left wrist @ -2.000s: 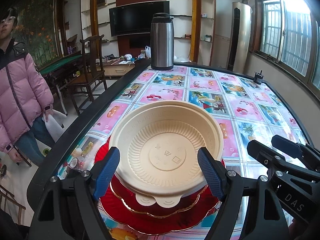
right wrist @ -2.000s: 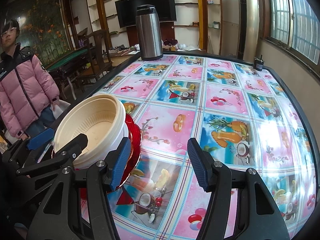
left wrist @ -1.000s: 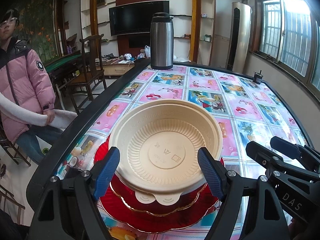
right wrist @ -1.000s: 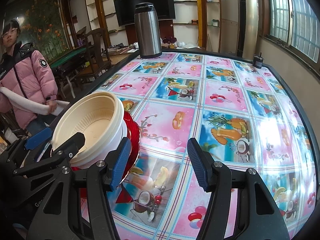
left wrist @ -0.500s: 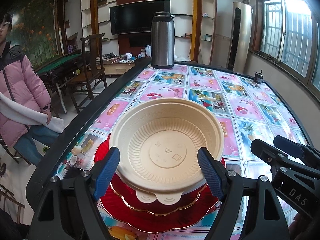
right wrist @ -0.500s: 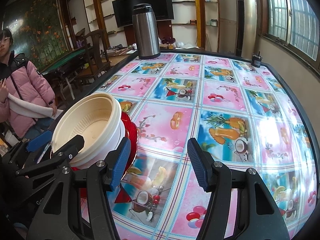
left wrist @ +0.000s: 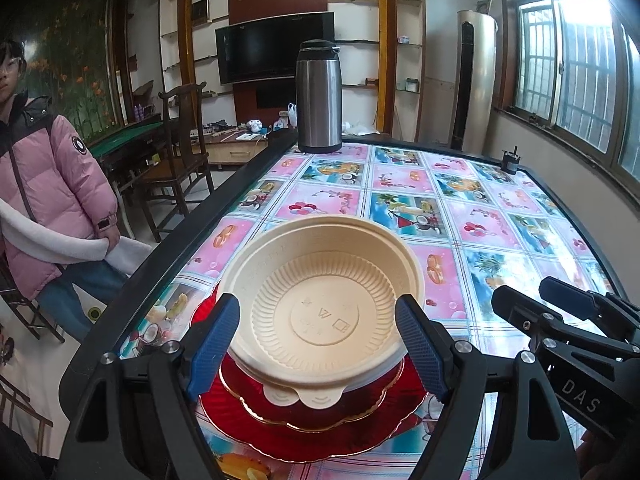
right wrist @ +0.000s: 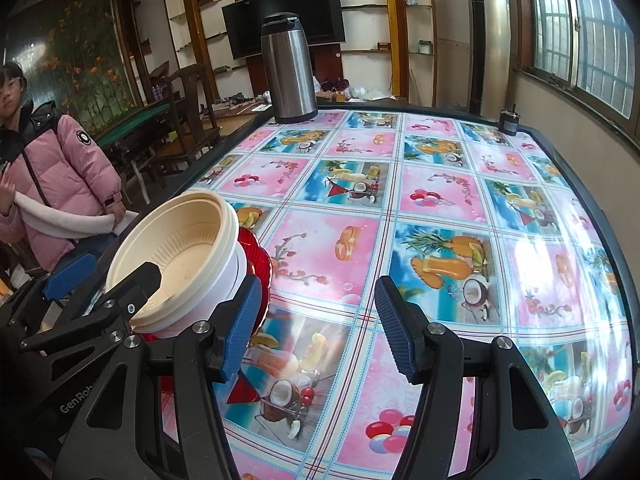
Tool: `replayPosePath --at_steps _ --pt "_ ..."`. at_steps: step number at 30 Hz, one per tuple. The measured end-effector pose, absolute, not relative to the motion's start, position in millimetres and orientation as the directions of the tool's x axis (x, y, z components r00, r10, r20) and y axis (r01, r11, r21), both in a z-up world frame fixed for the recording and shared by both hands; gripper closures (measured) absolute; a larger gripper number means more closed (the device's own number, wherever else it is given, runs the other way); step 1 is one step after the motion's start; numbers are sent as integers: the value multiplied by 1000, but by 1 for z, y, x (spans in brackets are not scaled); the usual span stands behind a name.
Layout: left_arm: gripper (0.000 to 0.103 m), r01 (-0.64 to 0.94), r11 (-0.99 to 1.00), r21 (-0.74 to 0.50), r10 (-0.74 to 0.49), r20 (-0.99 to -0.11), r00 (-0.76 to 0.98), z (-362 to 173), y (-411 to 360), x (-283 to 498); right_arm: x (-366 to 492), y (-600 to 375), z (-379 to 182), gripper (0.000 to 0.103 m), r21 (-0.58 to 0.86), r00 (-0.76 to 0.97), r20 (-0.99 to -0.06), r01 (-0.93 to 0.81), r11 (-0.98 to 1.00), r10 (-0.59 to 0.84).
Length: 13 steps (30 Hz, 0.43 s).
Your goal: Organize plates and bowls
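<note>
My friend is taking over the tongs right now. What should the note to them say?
Left tongs: open, one finger on each side of the beige bowl; whether they touch it I cannot tell.
Right tongs: open and empty, over the tablecloth just right of the stack.
Things: the bowl sits in a white bowl, on two red plates, near the table's left edge.
Done: bowls and plates stacked.
Left: probably nothing but backing the tongs away.

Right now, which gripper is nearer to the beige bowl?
Left. The left gripper has its jaws on either side of the beige bowl. The right gripper sits beside the bowl, over bare tablecloth, jaws empty.
</note>
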<state>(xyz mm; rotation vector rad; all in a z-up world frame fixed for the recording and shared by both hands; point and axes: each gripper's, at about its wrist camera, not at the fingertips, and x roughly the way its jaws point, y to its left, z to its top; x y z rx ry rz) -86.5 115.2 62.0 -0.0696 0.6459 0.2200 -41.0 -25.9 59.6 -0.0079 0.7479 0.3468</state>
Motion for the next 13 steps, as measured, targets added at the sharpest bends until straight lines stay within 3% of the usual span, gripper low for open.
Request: replayPosePath --at_steps 13 --pt "23 -240 971 16 202 -594 779 63 114 -85 -39 -31 57 43 122 679 -668 -303 945 304"
